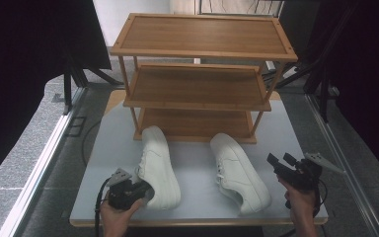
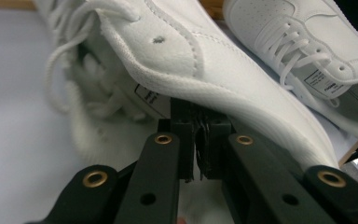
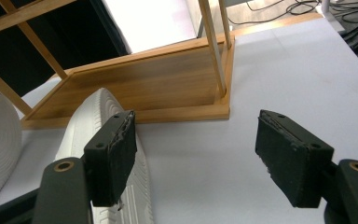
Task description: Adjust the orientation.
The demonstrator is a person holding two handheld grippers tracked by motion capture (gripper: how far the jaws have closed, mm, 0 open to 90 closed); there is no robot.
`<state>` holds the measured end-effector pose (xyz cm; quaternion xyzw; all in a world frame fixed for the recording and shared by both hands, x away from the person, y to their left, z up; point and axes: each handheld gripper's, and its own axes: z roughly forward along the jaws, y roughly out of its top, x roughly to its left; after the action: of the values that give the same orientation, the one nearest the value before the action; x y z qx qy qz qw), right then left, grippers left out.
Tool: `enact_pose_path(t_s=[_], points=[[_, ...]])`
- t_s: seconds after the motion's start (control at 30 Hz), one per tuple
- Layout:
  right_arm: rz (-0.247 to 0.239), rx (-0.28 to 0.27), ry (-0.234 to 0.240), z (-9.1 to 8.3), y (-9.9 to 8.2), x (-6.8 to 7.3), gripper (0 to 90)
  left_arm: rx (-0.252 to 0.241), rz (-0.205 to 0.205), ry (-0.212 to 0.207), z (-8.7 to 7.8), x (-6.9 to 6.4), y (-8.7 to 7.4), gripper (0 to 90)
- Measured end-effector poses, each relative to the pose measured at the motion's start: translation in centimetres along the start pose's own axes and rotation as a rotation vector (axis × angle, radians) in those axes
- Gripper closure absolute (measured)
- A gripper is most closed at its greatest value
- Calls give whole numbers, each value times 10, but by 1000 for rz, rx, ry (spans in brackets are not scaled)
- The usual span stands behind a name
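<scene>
A pale grey worktop (image 1: 197,163) carried a three-tier wooden shoe rack (image 1: 197,86) at its far edge, dark curtains around it. The left gripper (image 1: 137,190) was pinched on the heel collar of the left white sneaker (image 1: 158,165), directly ahead of its jaws. Judged from that thin hold, the shoe could swing or slip free when lifted toward the rack. The right gripper (image 1: 282,160) stood wide and empty, the right white sneaker (image 1: 239,173) just to its left.

Left gripper (image 1: 145,190) jaws clamped together, low and level, right gripper (image 1: 280,161) jaws spread wide
</scene>
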<state>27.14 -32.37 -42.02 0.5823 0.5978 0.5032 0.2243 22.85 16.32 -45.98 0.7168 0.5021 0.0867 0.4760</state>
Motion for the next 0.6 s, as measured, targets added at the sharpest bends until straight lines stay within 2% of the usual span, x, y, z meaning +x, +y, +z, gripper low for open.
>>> enact_pose_path(t_s=[0.07,0.1,0.13,0.17,0.2,0.23,0.3,0.33,0.37,0.53,0.57,0.6], points=[[-1,7,-1,1,-1,0,291,9,21,-21,16,-8,13,866],[-2,8,-1,2,-1,-1,291,21,41,-17,22,-13,18,865],[-3,9,-2,2,-2,-1,291,5,41,-55,27,-16,21,877],[-3,9,-2,2,-2,-1,291,5,41,-55,27,-16,21,889],[-2,11,-3,2,-2,-2,291,6,30,-93,32,-20,26,889],[0,13,-5,2,-3,-3,291,24,75,-100,42,-33,34,883],[5,12,-8,1,-2,-4,292,60,139,-78,55,-50,41,846],[5,12,-8,1,-2,-4,292,60,139,-78,55,-50,41,839],[7,7,-9,0,-2,-5,293,73,155,-77,62,-58,44,833],[10,9,-13,-1,-2,-7,294,74,135,-85,64,-58,45,822],[12,11,-14,0,-3,-7,295,83,126,-93,64,-56,45,816],[10,16,-12,1,-3,-6,295,126,109,-116,67,-50,43,795]])
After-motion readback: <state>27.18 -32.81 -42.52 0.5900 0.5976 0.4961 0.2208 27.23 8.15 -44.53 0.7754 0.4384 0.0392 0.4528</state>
